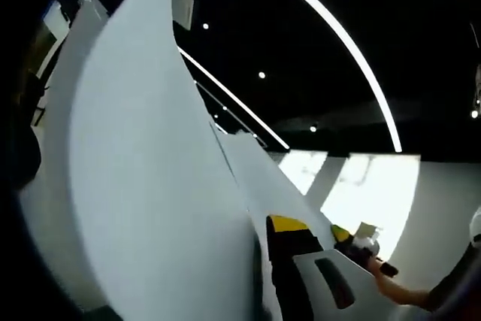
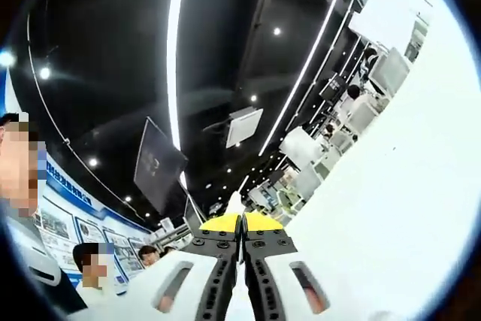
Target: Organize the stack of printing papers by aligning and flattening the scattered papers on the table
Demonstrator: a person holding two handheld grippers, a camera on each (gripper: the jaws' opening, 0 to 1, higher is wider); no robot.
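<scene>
A stack of white printing papers (image 1: 150,186) stands on edge and curves upward across the left gripper view. My left gripper (image 1: 259,227) is shut on its lower edge; one yellow-tipped jaw shows to the right of the sheets and the other is hidden behind them. Further right along the same edge is my right gripper (image 1: 353,242), held by a hand (image 1: 387,283). In the right gripper view the papers (image 2: 391,201) spread over the right side. My right gripper (image 2: 242,222) has its yellow-tipped jaws pressed together on a thin paper edge.
Both views look up at a dark ceiling with long light strips (image 2: 176,50). A dark screen (image 2: 156,162) hangs overhead. People stand at the lower left (image 2: 94,272). White chairs and desks (image 2: 331,140) sit further back in the room.
</scene>
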